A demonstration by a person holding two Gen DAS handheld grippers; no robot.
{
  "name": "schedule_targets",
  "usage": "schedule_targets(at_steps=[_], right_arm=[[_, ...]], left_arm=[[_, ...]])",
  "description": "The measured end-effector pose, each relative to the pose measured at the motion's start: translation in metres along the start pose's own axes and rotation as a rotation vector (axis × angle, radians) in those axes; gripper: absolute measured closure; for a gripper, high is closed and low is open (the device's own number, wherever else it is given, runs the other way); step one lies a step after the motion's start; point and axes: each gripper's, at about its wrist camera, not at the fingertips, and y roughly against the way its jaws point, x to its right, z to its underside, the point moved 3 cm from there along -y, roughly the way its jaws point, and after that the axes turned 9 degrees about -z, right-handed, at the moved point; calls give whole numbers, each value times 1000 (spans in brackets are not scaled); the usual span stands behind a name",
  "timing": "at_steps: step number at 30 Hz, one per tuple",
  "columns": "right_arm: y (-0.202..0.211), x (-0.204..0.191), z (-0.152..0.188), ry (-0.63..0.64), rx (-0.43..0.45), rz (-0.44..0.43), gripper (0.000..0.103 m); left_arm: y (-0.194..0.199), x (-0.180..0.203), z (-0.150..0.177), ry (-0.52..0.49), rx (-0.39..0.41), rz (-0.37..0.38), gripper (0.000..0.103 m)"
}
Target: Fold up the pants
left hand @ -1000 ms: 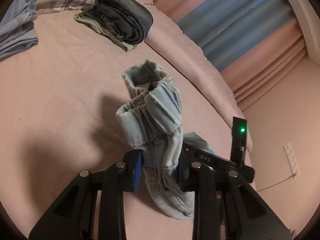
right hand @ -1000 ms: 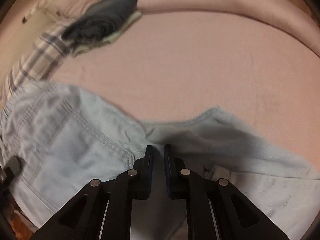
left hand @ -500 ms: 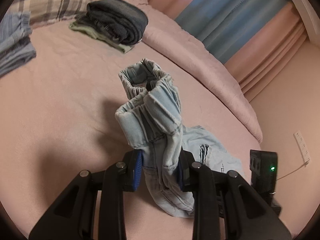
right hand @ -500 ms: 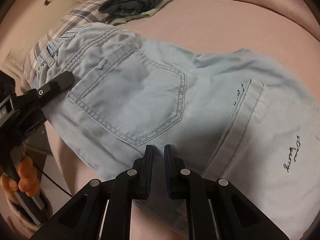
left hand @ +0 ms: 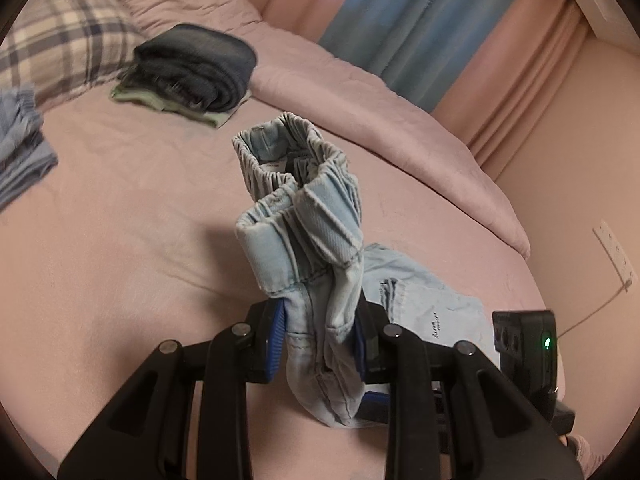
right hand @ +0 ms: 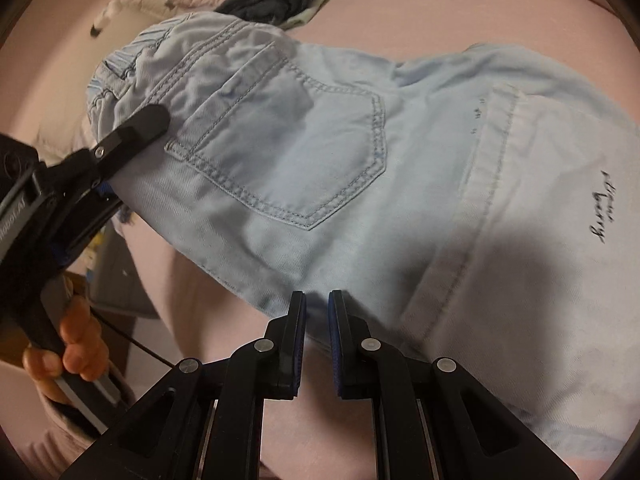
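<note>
- Pink bedding (left hand: 120, 280) covers the bed that serves as the work surface, with striped curtains (left hand: 400, 28) behind it and a dark folded stack (left hand: 192, 68) near a plaid pillow (left hand: 60, 52).
- Light blue pants (right hand: 320, 152) lie mostly flat on the bed, back pocket up, with a turned-up cuff at the right of the right wrist view.
- Left gripper (left hand: 320, 340) has its jaws clenched on a bunch of cloth at the waist end, so the elastic waistband (left hand: 292, 160) stands up off the bed; this looks like a hold meant to carry that end over for a fold.
- Right gripper (right hand: 317, 320) hovers at the near edge of the pants; its jaws have just been opening slightly, stand nearly together, and nothing is between them.
- Long axis runs from the lifted waistband at upper left in the right wrist view to the leg ends at lower right, the waist pointing toward the pillow.
</note>
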Motion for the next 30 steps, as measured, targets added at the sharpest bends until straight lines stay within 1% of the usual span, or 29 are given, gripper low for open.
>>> schedule_targets(at_steps=[1,2,3,7,10,11,13,14,15,17,19,20,21,22,23,24,26,27,28,29,30], right_arm=[[6,2,0,-11,21,-18,87],[14,4,1,-22,44,-30,77],[22,8,0,-31,75,-38,71],[51,24,3,-69,153,-38,70],[63,38,2,-140,202,-67,69],[69,46,4,-170,221,-83,68],[66,49,4,-207,253,-99,65],[69,55,5,-228,272,-122,64],[63,50,3,-245,288,-147,63],[62,60,0,-299,336,-225,61],[61,72,-5,-362,403,-349,55],[58,83,-9,-424,432,-441,47],[49,88,-13,-480,439,-490,44],[46,93,-17,-520,441,-537,43],[40,95,-23,-546,434,-558,42],[37,95,-25,-553,421,-515,41],[34,92,-32,-543,405,-376,41],[32,88,-34,-532,405,-349,41],[33,87,-35,-534,410,-358,41],[32,87,-38,-544,428,-386,41],[30,89,-42,-553,422,-400,40]], left_arm=[[1,4,0,-12,1,0,76],[2,9,0,-25,3,3,76],[3,15,0,-39,4,9,76],[5,38,-1,-89,9,43,76],[5,60,0,-129,0,89,77],[3,67,1,-144,-8,90,79],[-6,80,6,-176,-31,95,79],[-11,86,9,-186,-47,103,79],[-17,92,12,-196,-63,112,79],[-26,101,18,-219,-85,122,79],[-37,109,24,-233,-114,140,80],[-40,109,26,-237,-120,143,80],[-45,110,29,-243,-133,140,80],[-47,110,32,-244,-143,142,80],[-49,109,33,-243,-151,145,80],[-51,107,35,-241,-156,144,80],[-52,102,36,-233,-161,141,80],[-50,96,36,-227,-161,141,80],[-48,92,36,-224,-160,143,80],[-47,87,37,-219,-157,139,80],[-45,81,36,-212,-159,136,80]])
